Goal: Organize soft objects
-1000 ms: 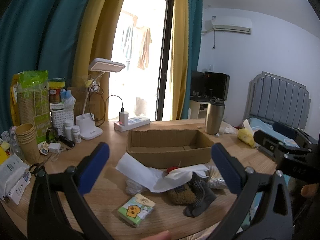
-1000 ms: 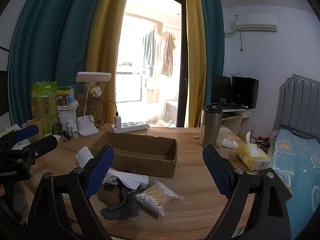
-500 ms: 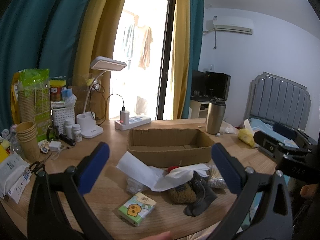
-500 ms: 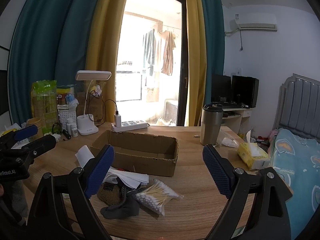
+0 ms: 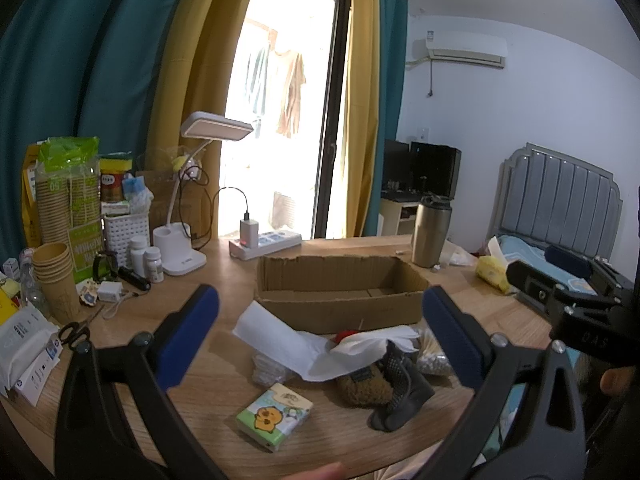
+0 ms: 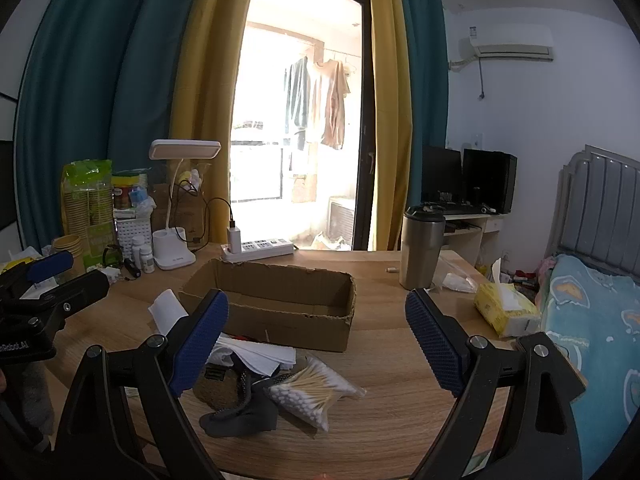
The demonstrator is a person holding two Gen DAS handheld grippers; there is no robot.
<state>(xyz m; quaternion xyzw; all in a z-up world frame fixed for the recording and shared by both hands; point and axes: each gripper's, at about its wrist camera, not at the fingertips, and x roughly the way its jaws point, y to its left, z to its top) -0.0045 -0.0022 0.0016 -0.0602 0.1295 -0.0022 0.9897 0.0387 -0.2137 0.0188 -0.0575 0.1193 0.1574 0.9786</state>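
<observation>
An open cardboard box [image 5: 340,292] sits mid-table; it also shows in the right wrist view [image 6: 276,308]. In front of it lies a pile: white tissue paper [image 5: 316,348], a brown plush item [image 5: 362,386], a dark grey sock [image 5: 404,392], a bag of cotton swabs [image 6: 316,392] and a small tissue pack with a cartoon print [image 5: 274,416]. My left gripper [image 5: 320,336] is open and empty, above and short of the pile. My right gripper [image 6: 316,344] is open and empty, held over the pile. Each gripper shows at the edge of the other's view.
A desk lamp [image 5: 192,208], power strip [image 5: 266,242], bottles, paper cups [image 5: 54,276] and scissors [image 5: 74,334] crowd the table's left. A steel tumbler [image 5: 430,230] and a yellow tissue pack [image 6: 506,312] stand to the right. A bed [image 6: 600,320] lies beyond the right edge.
Both views shift only slightly; the pile sits a little lower in the right wrist view. Both grippers stay open and nothing on the table has moved.
</observation>
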